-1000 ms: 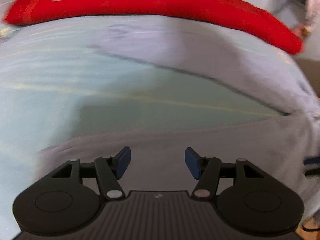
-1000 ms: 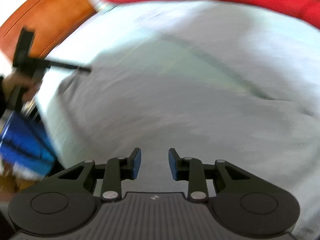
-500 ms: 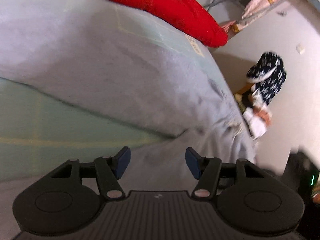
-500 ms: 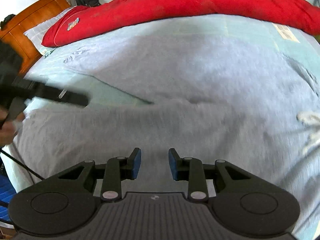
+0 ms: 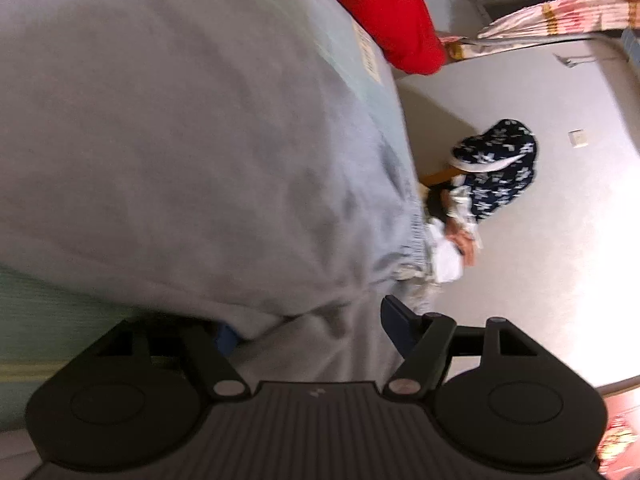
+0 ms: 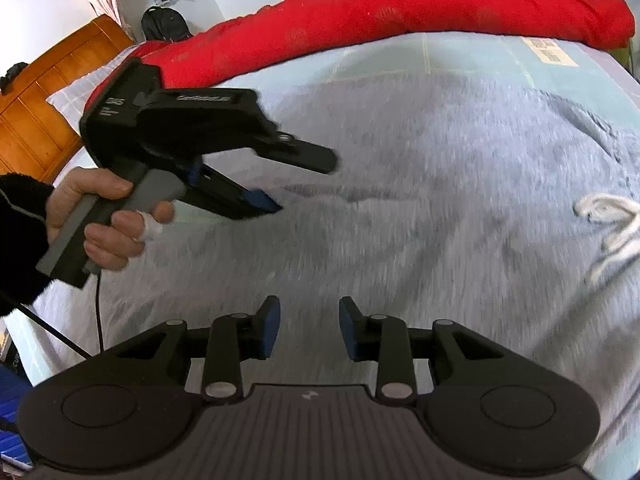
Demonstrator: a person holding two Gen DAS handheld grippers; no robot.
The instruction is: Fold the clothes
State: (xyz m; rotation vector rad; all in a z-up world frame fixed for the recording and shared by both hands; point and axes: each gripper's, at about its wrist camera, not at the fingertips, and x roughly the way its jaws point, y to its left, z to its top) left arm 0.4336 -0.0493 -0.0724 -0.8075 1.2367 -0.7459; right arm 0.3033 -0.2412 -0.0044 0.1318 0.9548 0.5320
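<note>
A grey fleece garment [image 6: 420, 208] lies spread across the bed, with a white drawstring [image 6: 608, 220] at its right side. It also fills the left wrist view [image 5: 192, 168], where a fold of it lies between my left gripper's fingers. My left gripper [image 5: 308, 328] is open; cloth hides its left pad. It also shows in the right wrist view [image 6: 296, 188], held in a hand above the garment's left part. My right gripper [image 6: 308, 328] is open and empty, low over the garment's near part.
A red duvet [image 6: 400, 20] lies along the far side of the bed. A wooden headboard [image 6: 44, 96] stands at the left. The bed's right edge drops to a pale floor [image 5: 540, 220], where a dark patterned cloth pile [image 5: 496, 164] sits.
My left gripper has swung right toward the bed's edge and come down onto a fold of the garment. My right gripper has steadied over the garment, and the left gripper has come closer in its view.
</note>
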